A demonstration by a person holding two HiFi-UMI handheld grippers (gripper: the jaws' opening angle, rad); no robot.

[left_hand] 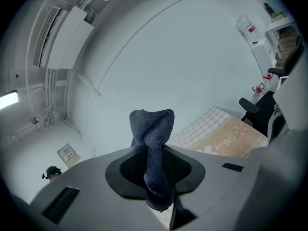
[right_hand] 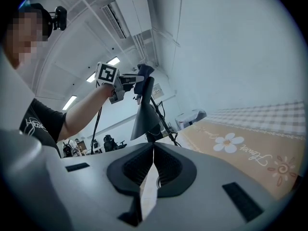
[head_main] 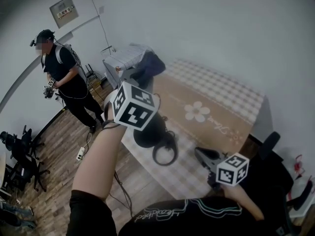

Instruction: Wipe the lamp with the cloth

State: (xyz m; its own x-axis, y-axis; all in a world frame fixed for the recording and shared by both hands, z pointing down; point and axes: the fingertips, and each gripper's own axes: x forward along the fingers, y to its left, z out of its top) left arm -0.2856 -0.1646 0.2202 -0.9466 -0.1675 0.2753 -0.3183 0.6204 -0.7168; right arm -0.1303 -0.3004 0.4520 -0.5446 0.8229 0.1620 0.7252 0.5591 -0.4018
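Observation:
A black desk lamp (head_main: 150,131) stands on the near left part of the table, its cord looped beside the base (head_main: 165,154). My left gripper (head_main: 141,78) is raised above the lamp, shut on a dark blue-grey cloth (left_hand: 153,138) that sticks up twisted between its jaws. In the right gripper view the cloth (right_hand: 145,71) sits at the top of the lamp's cone shade (right_hand: 143,113). My right gripper (head_main: 204,155) is low at the table's near edge, right of the lamp, jaws closed together (right_hand: 153,146) with nothing held.
The table carries a checked cloth (head_main: 221,90) and a tan mat with a white flower (head_main: 197,111). A white case (head_main: 123,60) lies at its far end. Another person (head_main: 64,80) stands at the back left. Office chairs (head_main: 19,154) and a power strip (head_main: 80,154) are on the wooden floor.

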